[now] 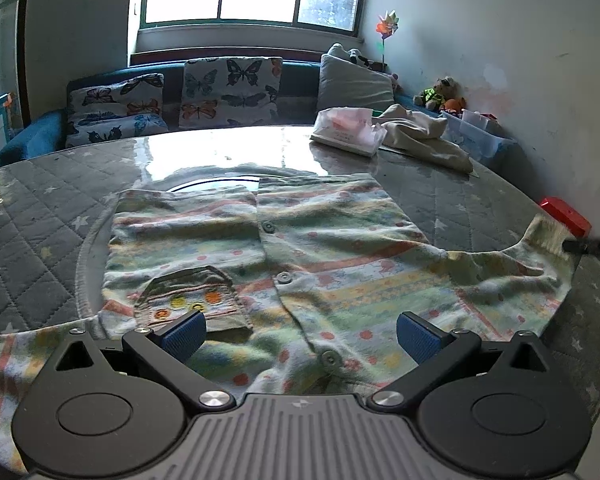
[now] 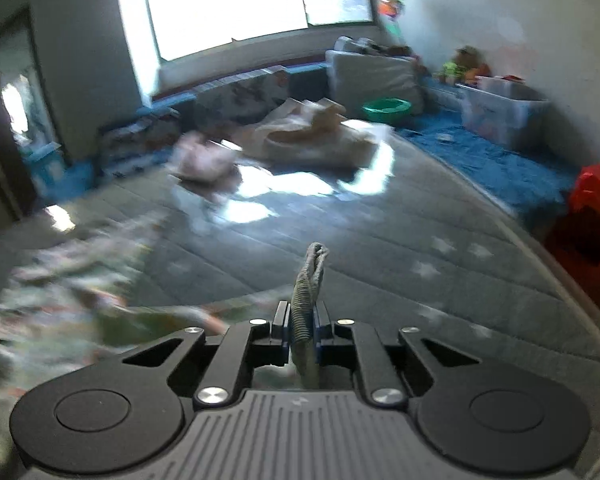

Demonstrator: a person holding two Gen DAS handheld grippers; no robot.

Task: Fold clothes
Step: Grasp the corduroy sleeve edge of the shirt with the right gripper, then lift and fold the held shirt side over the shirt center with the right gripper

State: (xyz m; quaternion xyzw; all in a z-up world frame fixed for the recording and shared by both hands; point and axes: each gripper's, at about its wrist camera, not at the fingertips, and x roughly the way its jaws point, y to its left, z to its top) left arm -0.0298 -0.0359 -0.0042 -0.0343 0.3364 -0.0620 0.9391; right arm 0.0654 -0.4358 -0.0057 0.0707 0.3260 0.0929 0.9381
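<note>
A child's button-up shirt [image 1: 300, 256] with pale stripes and a chest pocket [image 1: 192, 296] lies front up on the quilted grey table cover [image 1: 32, 216]. My left gripper [image 1: 300, 336] hovers open over the shirt's near hem, blue pads [image 1: 184, 336] wide apart with nothing between them. My right gripper [image 2: 302, 326] is shut on the ribbed cuff [image 2: 306, 300] of one sleeve. In the left wrist view that cuff [image 1: 548, 234] is lifted at the far right, pinched by a dark fingertip [image 1: 588, 246]. The shirt [image 2: 60, 288] is a blur at the left of the right wrist view.
At the back of the table lie a pink tissue pack [image 1: 346, 130] and a crumpled beige cloth [image 1: 424, 136]. A red box [image 1: 564, 214] sits by the right edge. Behind are a sofa with butterfly cushions [image 1: 228, 92], a clear plastic bin [image 2: 500, 112] and a green basin [image 2: 386, 109].
</note>
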